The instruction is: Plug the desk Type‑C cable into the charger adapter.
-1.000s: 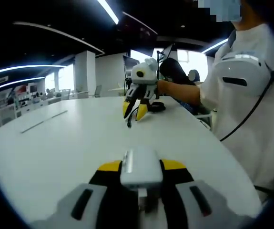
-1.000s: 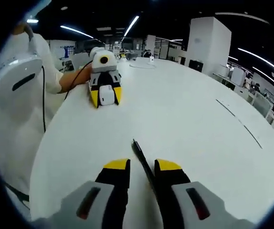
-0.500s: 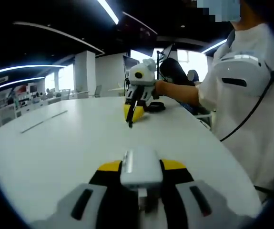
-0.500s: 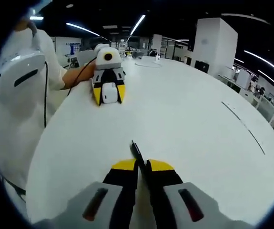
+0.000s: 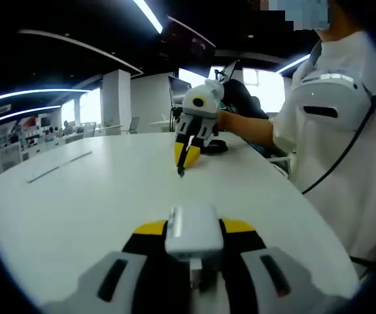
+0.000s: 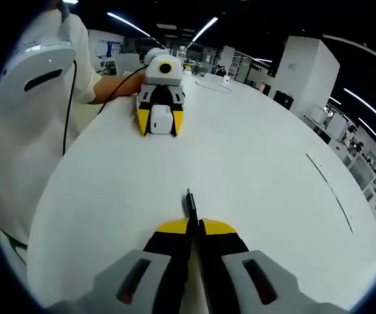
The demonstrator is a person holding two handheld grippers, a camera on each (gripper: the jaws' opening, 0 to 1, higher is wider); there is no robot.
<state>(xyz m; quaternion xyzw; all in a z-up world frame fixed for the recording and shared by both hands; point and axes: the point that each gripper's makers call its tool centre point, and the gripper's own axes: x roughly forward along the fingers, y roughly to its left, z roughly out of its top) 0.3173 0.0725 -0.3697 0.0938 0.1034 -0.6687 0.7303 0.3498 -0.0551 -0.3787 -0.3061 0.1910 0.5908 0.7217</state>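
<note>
A wide white worktop (image 6: 266, 163) in a big office was seen. The white charger adapter (image 5: 192, 230) was pinched between the jaws of the left gripper (image 5: 194, 229), likely kept steady for plugging. The black cable (image 6: 191, 206) was squeezed between the pressed-together jaws of the right gripper (image 6: 194, 226), its plug sticking out ahead. The two were well apart. The adapter's front face (image 6: 161, 120) was shown in the right gripper view.

A white worktop (image 5: 76, 196) spreads ahead of the hand-held gripper; a white pillar (image 6: 302, 72) stands far beyond it.
</note>
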